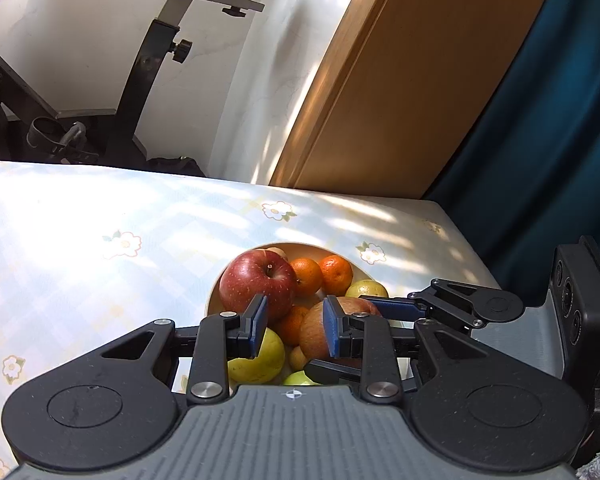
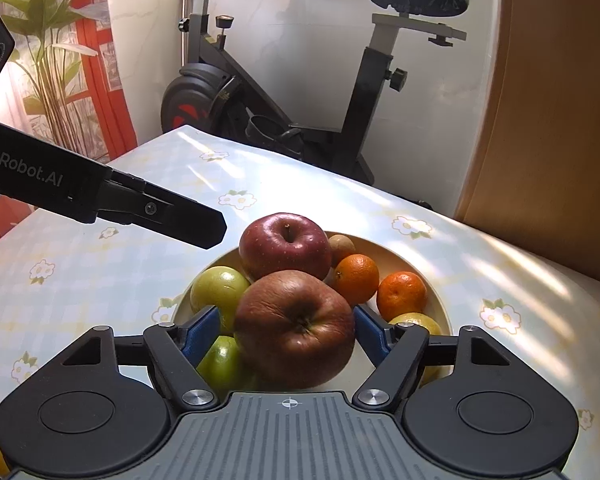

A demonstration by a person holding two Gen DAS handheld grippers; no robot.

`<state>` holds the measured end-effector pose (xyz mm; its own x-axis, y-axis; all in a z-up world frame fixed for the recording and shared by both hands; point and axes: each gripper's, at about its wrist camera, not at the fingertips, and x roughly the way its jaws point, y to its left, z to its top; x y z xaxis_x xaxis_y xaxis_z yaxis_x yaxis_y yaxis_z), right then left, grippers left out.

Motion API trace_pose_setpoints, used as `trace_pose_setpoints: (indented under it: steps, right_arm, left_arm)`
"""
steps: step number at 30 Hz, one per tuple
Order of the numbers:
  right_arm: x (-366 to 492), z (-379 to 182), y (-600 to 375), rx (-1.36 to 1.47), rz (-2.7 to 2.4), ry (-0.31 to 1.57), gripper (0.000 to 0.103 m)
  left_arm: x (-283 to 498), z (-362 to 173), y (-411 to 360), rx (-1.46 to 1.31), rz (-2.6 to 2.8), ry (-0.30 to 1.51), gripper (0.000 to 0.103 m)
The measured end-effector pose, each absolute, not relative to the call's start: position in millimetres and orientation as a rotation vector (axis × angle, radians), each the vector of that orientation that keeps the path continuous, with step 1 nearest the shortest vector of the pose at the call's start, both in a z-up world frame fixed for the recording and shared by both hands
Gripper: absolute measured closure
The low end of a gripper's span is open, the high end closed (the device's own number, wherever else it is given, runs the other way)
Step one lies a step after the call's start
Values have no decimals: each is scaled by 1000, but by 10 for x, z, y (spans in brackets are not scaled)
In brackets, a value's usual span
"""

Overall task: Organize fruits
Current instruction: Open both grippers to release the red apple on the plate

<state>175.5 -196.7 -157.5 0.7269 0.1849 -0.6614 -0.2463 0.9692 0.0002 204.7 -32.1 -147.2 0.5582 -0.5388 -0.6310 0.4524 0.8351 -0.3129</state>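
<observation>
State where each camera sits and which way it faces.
Right wrist: on the right claw, looking forward and down at the fruit bowl. Its own fingers flank a wrinkled apple, and the left claw enters from the left.
Left wrist: on the left claw, looking down over the same bowl. Its own fingers show, with the right claw at right.
Shared: bowl, red apple, exercise bike, floral tablecloth.

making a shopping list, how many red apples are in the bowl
2: one red apple at the back of the bowl, one wrinkled apple in front between the right hand-held gripper pads. Others may be hidden underneath.
</observation>
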Motion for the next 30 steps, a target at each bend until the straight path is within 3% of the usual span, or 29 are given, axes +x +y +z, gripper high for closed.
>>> trace_pose_setpoints:
  steps: [15,30]
  right_arm:
    - [1516,-1546,-2110,-55,170,704,35]
    - [701,-1437,-2181,143,90,583,35]
  left_arm:
    - [1888,-1431,-208,-81,-559,765,72]
    - [1370,-1378,157,0,-464,726,72]
